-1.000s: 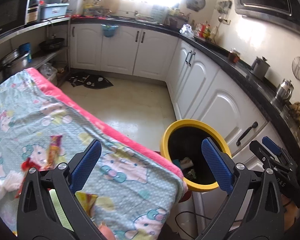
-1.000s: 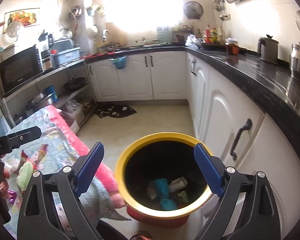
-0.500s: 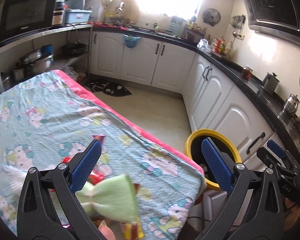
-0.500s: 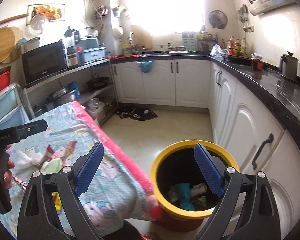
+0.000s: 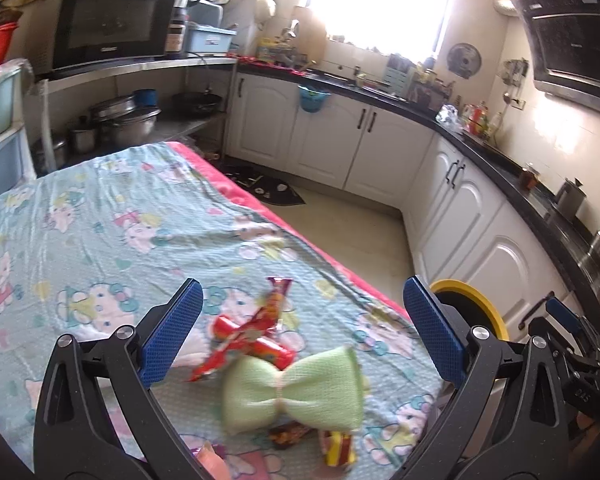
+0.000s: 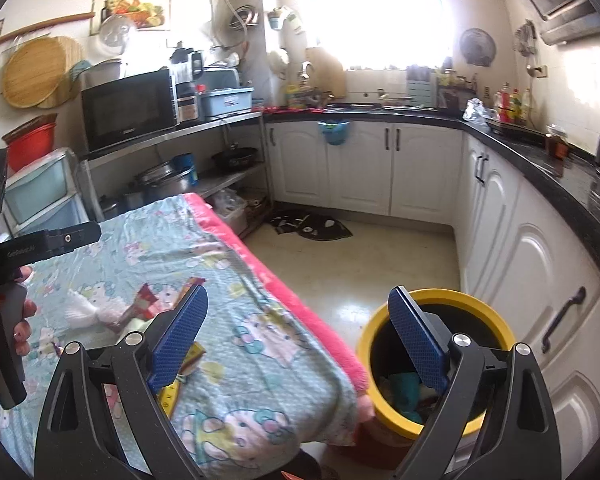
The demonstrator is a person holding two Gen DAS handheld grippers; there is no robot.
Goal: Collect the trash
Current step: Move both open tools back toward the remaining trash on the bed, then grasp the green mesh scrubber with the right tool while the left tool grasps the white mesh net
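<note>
My left gripper (image 5: pixel 300 332) is open and empty above the table's near end. Below it lie a red snack wrapper (image 5: pixel 252 332), a pale green bow-shaped cloth (image 5: pixel 292 390), a dark brown wrapper (image 5: pixel 290 436) and a yellow-red wrapper (image 5: pixel 340 446). My right gripper (image 6: pixel 296 340) is open and empty, between the table edge and the yellow-rimmed bin (image 6: pixel 496 332), which holds teal and other trash (image 6: pixel 404 386). The bin also shows in the left wrist view (image 5: pixel 488 308). A white crumpled tissue (image 6: pixel 82 310) and wrappers (image 6: pixel 144 300) lie on the table.
The table carries a light blue cartoon-print cloth (image 5: pixel 100 232) with a pink edge (image 6: pixel 284 280). White cabinets (image 6: pixel 520 248) under a black counter run along the right. A shelf with pots (image 5: pixel 120 116) and a microwave (image 5: pixel 112 32) stands at the left. A dark mat (image 6: pixel 312 226) lies on the floor.
Both grippers have pulled back and turned left from the bin toward the table. The green cloth and wrappers have come into the left wrist view. Both stay open.
</note>
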